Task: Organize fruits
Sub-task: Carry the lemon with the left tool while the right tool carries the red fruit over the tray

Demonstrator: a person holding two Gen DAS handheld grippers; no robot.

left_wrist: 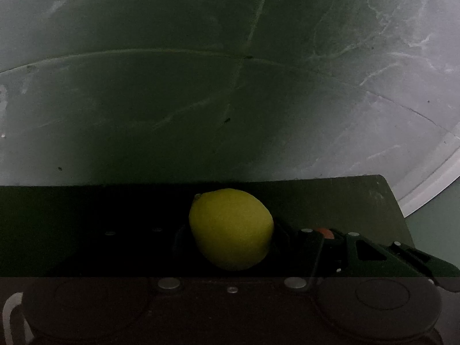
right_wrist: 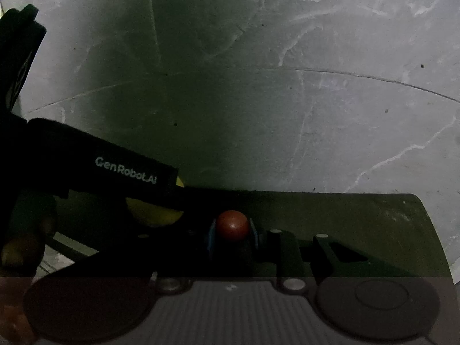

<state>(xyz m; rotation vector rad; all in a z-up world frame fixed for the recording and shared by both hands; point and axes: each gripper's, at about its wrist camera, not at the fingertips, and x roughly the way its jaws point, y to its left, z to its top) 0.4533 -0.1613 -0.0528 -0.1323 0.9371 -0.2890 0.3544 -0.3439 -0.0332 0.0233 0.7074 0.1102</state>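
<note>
In the dim left wrist view a yellow lemon [left_wrist: 231, 227] sits between the dark fingers of my left gripper [left_wrist: 230, 241], which is shut on it. In the right wrist view a small round reddish-brown fruit [right_wrist: 232, 224] is clamped between the blue pads [right_wrist: 211, 237] of my right gripper [right_wrist: 232, 231]. The left gripper's finger marked "GenRobot.AI" [right_wrist: 126, 169] crosses the left of that view and hides most of the lemon [right_wrist: 155, 215]. The two grippers are side by side, the right one [left_wrist: 359, 251] just right of the lemon.
Both grippers hang over a dark green flat surface [left_wrist: 330, 198] whose far edge and rounded right corner show. Beyond it lies a grey marble-tiled floor [left_wrist: 230, 86] with pale veins and grout lines. A white strip [left_wrist: 434, 178] runs along the right.
</note>
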